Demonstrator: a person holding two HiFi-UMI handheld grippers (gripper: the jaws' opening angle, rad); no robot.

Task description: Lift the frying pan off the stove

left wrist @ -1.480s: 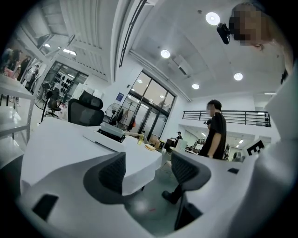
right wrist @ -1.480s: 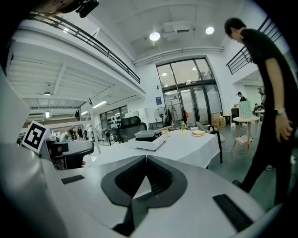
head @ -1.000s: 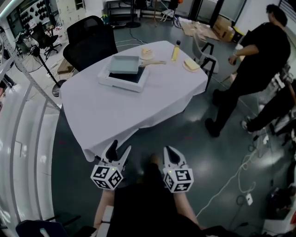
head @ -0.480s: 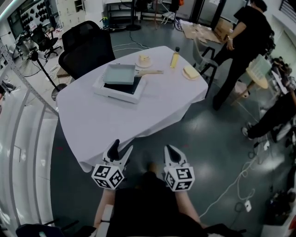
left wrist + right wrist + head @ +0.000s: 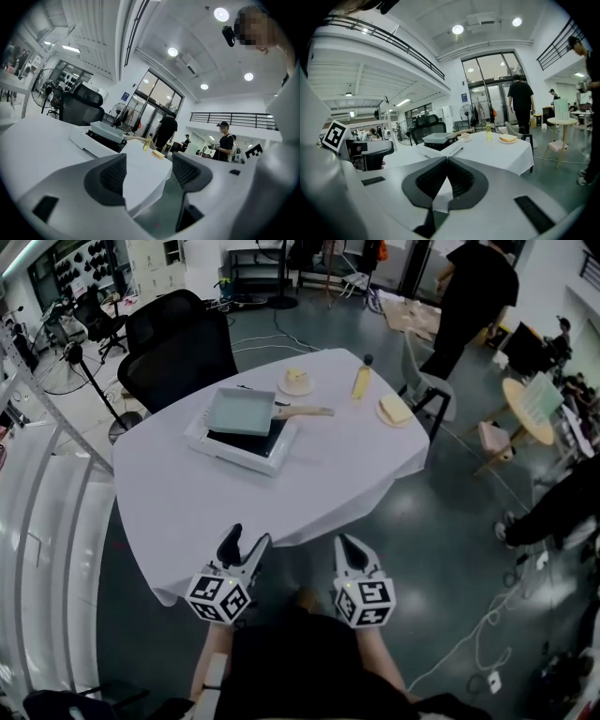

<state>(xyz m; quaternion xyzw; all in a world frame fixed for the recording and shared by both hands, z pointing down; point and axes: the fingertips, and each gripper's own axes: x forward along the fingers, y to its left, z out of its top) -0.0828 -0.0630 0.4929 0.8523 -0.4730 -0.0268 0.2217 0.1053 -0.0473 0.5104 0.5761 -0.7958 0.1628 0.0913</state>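
Observation:
A square pale grey frying pan (image 5: 241,411) with a wooden handle (image 5: 304,412) sits on a white stove (image 5: 240,438) at the far side of the white-clothed table (image 5: 187,502). Both grippers hang below the table's near edge, well short of the pan. My left gripper (image 5: 244,546) is open and holds nothing. My right gripper (image 5: 348,549) is shut and empty. In the left gripper view, the pan (image 5: 107,129) and stove (image 5: 91,142) lie far ahead of the left gripper (image 5: 149,171). The right gripper view shows the pan (image 5: 439,137) beyond the right gripper (image 5: 446,160), whose tips touch.
A plate with cake (image 5: 296,381), a yellow bottle (image 5: 362,381) and a plate with bread (image 5: 396,411) stand beyond the pan. A black office chair (image 5: 176,338) stands behind the table. A person (image 5: 473,296) stands far right near a small round table (image 5: 536,399). Cables (image 5: 497,615) lie on the floor.
The person at the right has walked away toward the back. The view has shifted slightly, with the table a little nearer. Both grippers have barely moved.

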